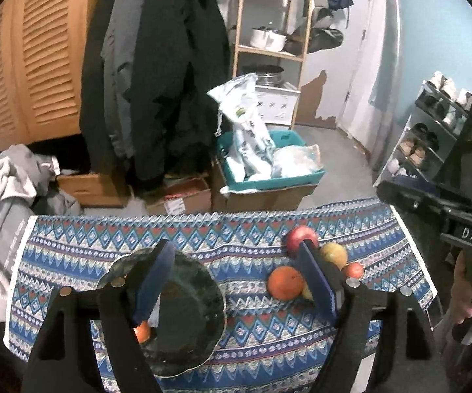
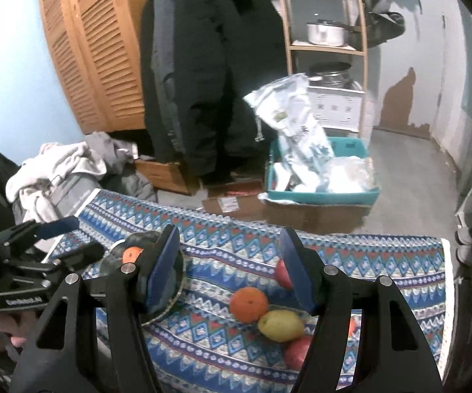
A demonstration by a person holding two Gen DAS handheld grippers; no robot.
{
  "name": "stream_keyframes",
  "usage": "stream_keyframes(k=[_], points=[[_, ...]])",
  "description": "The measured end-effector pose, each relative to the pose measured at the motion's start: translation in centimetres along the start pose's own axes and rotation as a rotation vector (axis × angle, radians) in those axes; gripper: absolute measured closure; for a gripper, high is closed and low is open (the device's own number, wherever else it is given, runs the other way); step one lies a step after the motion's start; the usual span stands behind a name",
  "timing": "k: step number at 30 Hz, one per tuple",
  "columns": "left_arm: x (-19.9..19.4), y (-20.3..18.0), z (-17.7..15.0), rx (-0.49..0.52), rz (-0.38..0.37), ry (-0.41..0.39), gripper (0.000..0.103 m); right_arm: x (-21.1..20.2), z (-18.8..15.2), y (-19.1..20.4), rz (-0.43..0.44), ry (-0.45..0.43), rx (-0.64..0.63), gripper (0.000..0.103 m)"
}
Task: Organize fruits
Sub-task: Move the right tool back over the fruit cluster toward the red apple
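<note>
A dark green glass plate (image 1: 183, 311) lies on the patterned cloth, with one small orange fruit (image 1: 143, 331) on it; both also show in the right wrist view, the plate (image 2: 173, 290) and the fruit (image 2: 131, 254). A loose group of fruits lies to the right: an orange (image 1: 285, 283), a red apple (image 1: 299, 237), a yellow-red fruit (image 1: 334, 253) and a small red one (image 1: 353, 270). In the right wrist view the orange (image 2: 248, 304), a yellow pear (image 2: 280, 326) and red fruits (image 2: 296, 352) lie between the fingers. My left gripper (image 1: 236, 281) is open above the plate. My right gripper (image 2: 232, 268) is open above the fruits.
The table with the blue patterned cloth (image 1: 229, 239) ends at its far edge (image 1: 203, 217). Beyond it stand cardboard boxes (image 1: 268, 196), a teal bin of bags (image 1: 268, 170), hanging coats (image 1: 157, 82), a wooden shelf (image 1: 268, 49) and a shoe rack (image 1: 432, 131).
</note>
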State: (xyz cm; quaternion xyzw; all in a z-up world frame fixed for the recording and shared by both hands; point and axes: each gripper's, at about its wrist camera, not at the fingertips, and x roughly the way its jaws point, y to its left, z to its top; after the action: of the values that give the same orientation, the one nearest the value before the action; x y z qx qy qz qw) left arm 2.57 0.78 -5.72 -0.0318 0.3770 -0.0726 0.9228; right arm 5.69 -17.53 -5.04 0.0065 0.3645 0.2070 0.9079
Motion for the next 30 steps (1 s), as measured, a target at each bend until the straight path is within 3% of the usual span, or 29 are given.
stream_keyframes(k=[8, 18, 30], points=[[1.9, -3.0, 0.3, 0.051, -0.021, 0.027, 0.023, -0.3, -1.8, -3.5, -0.047, 0.032, 0.044, 0.037], [6.2, -5.9, -0.8, 0.1, -0.043, 0.124, 0.023, 1.0, -4.9, -8.0, -0.102, 0.123, 0.096, 0.037], [10.1, -8.5, -2.5, 0.147, -0.053, 0.212, 0.023, 2.6, -8.1, -10.2, -0.119, 0.216, 0.108, 0.037]])
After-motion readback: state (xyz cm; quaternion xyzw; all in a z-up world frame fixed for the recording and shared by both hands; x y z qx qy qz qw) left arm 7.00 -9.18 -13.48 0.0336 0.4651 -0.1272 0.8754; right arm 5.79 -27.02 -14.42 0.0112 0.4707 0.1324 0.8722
